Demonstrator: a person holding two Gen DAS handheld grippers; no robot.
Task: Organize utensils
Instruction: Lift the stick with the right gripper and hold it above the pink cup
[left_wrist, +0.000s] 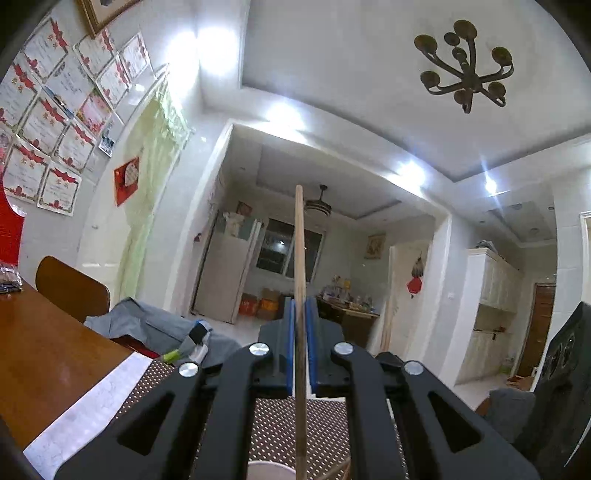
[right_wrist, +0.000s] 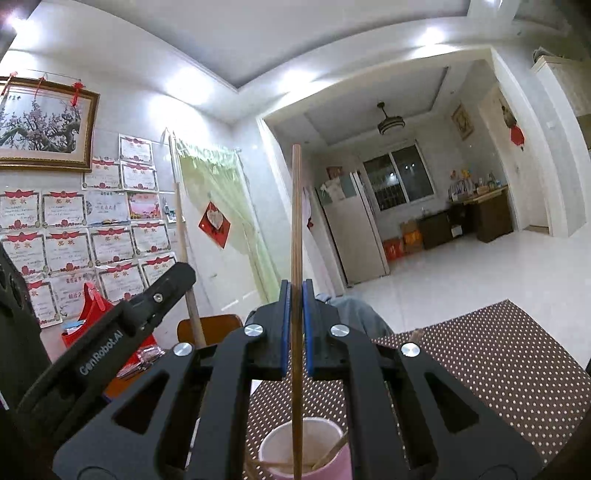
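My left gripper (left_wrist: 300, 306) is shut on a light wooden chopstick (left_wrist: 300, 258) held upright; its lower end runs down toward the rim of a cup (left_wrist: 269, 469) at the frame's bottom. My right gripper (right_wrist: 294, 291) is shut on a darker wooden chopstick (right_wrist: 296, 221), also upright, its lower end inside a pink paper cup (right_wrist: 306, 443) that holds other chopsticks. The left gripper's body (right_wrist: 110, 332) and its chopstick (right_wrist: 183, 240) show at the left of the right wrist view.
The cup stands on a brown dotted placemat (right_wrist: 498, 362) on a wooden table (left_wrist: 44, 350). A wooden chair (left_wrist: 70, 288) with grey cloth (left_wrist: 147, 325) stands behind. A red bag (right_wrist: 92, 314) sits at the left.
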